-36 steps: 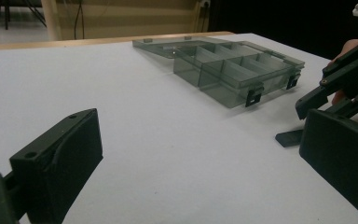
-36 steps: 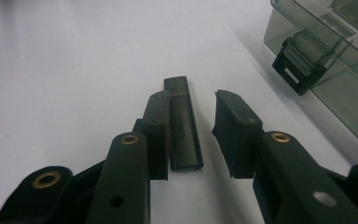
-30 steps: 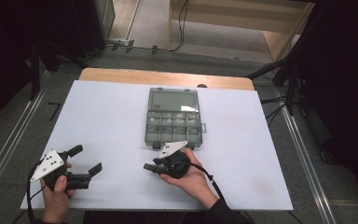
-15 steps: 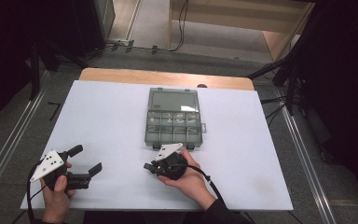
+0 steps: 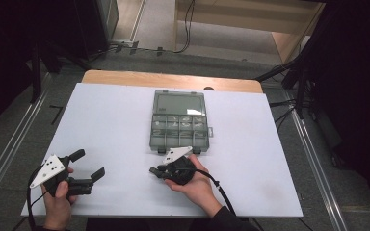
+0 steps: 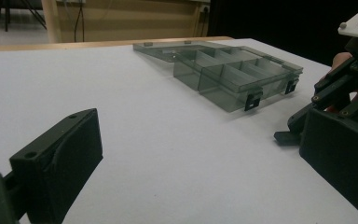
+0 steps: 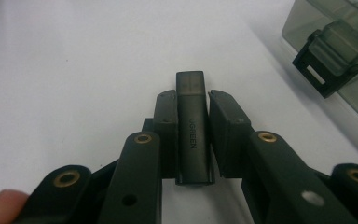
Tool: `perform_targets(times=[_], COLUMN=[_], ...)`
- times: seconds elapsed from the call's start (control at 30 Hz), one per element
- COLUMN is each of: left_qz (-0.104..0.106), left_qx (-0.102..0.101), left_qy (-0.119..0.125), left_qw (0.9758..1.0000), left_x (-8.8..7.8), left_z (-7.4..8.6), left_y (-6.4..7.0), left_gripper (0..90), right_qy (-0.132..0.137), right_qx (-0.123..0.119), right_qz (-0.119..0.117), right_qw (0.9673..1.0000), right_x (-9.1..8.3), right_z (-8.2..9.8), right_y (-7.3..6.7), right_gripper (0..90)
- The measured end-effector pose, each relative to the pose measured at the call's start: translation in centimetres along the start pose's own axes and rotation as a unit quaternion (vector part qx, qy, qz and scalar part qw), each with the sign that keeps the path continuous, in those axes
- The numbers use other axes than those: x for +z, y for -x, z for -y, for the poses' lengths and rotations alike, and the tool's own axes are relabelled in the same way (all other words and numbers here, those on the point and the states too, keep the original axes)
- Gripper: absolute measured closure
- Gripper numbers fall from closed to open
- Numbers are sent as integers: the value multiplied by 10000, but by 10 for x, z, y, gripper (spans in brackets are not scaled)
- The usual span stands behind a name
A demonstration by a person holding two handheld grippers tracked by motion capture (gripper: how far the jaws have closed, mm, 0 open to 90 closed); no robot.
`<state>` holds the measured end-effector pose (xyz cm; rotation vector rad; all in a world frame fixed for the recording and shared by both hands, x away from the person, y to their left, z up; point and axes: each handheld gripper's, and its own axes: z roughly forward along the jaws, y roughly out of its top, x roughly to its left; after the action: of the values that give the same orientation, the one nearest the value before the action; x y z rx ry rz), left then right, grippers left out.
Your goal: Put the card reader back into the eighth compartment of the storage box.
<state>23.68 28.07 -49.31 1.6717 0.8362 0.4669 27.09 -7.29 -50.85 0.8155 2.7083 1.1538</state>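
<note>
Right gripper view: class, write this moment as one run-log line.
right tongs: just closing, shut on dark UGREEN stick | left tongs: open, holding nothing | compartment box: lid open, on white table

The left claw rests low near the table's near left corner, gripped from behind by the left hand, its jaws spread wide with nothing between them. The right claw lies level near the middle of the near edge, pointing toward the left edge, cradled in the right hand. Its jaws have just been closing and now press on a dark stick held between them.
</note>
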Motion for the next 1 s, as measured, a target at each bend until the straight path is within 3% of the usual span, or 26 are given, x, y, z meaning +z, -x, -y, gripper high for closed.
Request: perform_targets(times=[1.0], left_qz=[25], left_qx=[72], left_qy=[-39], left_qw=[10000], left_x=[1], left_z=[0], left_y=[1], left_gripper=[0], right_qy=[334], right_qx=[189], right_qz=[64], right_qw=[9992], right_x=[-39], right_z=[-6], right_y=[16], right_gripper=[718])
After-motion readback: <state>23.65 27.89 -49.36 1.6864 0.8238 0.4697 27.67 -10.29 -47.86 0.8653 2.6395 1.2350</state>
